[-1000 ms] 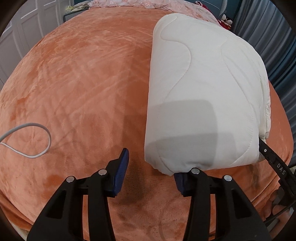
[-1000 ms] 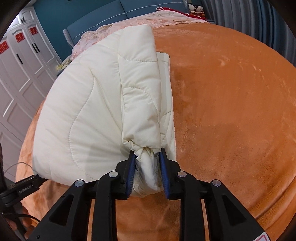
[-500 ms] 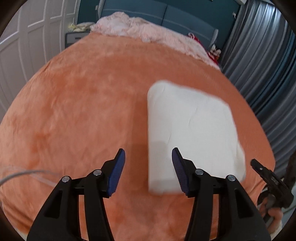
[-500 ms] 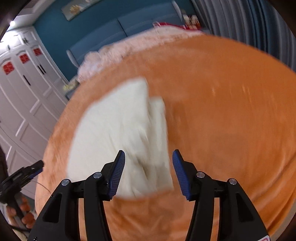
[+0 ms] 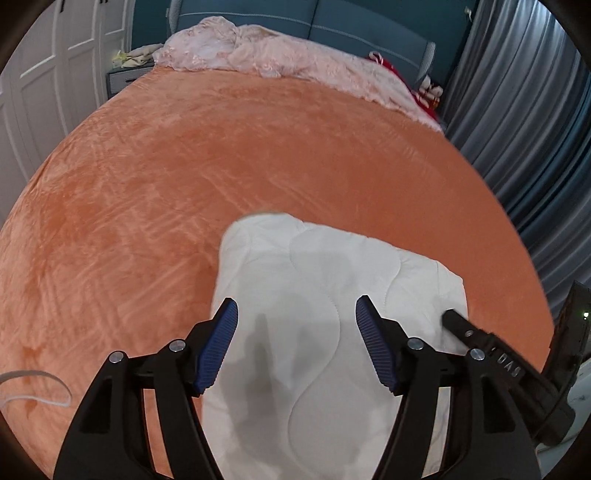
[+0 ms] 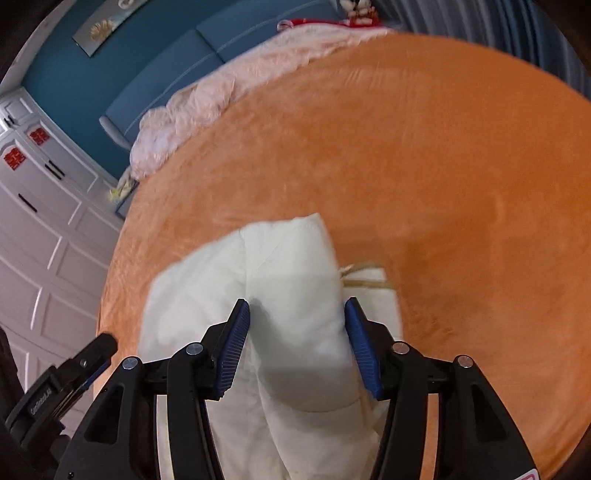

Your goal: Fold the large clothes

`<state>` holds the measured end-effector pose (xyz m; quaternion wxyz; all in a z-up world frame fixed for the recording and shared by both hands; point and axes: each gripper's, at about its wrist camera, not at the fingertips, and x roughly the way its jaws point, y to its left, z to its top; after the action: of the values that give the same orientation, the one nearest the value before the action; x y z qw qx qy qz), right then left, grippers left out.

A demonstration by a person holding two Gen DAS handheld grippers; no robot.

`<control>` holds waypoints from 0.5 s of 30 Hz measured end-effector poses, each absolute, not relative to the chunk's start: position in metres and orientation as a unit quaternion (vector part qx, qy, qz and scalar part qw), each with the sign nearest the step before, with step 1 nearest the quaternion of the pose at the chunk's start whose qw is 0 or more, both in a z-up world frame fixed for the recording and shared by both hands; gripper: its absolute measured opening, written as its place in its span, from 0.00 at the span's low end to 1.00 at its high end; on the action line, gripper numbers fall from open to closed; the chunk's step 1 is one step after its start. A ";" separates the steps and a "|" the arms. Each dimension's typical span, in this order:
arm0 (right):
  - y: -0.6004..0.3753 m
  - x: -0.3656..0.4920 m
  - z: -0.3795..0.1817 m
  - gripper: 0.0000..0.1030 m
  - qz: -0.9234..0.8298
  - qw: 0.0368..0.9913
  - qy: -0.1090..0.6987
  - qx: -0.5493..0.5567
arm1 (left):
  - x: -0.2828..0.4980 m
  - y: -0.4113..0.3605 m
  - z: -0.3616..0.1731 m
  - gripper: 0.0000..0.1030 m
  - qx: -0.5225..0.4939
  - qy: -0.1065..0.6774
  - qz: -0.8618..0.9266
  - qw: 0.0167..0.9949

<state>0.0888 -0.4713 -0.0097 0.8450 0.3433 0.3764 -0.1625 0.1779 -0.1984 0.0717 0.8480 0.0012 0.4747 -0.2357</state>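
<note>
A cream quilted jacket (image 5: pixel 332 295), folded into a thick rectangle, lies on the orange bedspread (image 5: pixel 184 184). My left gripper (image 5: pixel 297 312) hovers above its near half. Its jaws are opening and nothing is between the blue pads. In the right wrist view the jacket (image 6: pixel 291 280) shows a folded sleeve along the top and a tan edge on the right. My right gripper (image 6: pixel 297 310) hangs over that sleeve. Its jaws are closing, with no fabric pinched between them. Each gripper shows in the other's view: right gripper (image 5: pixel 480 343), left gripper (image 6: pixel 74 373).
A pink ruffled blanket (image 5: pixel 277 51) lies against the teal headboard (image 5: pixel 351 18) at the far end. White cabinet doors (image 6: pixel 44 229) stand on the left and grey curtains (image 5: pixel 524 110) on the right. A white cable (image 5: pixel 33 387) loops on the bedspread near my left gripper.
The right gripper let go of the bunched sleeve end it was pinching. Both grippers rose and drew back, so the jacket looks smaller and lies beneath the fingers.
</note>
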 end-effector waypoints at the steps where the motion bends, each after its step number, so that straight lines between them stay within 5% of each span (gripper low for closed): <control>1: -0.472 0.088 -0.013 0.21 -0.159 0.849 0.367 0.344 | 0.181 -0.204 0.065 0.62 0.008 0.479 -0.233 0.847; 5: -0.482 0.069 -0.020 0.11 -0.179 0.861 0.326 0.346 | 0.186 -0.219 0.042 0.62 0.030 0.490 -0.224 0.842; 15: -0.483 0.077 -0.066 0.13 -0.202 0.862 0.352 0.304 | 0.183 -0.236 0.010 0.75 0.067 0.468 -0.201 0.858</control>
<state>0.0773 -0.4835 -0.0660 0.8618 0.3041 0.3524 -0.2016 0.1828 -0.2364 0.0099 0.8582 0.0666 0.4677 -0.2008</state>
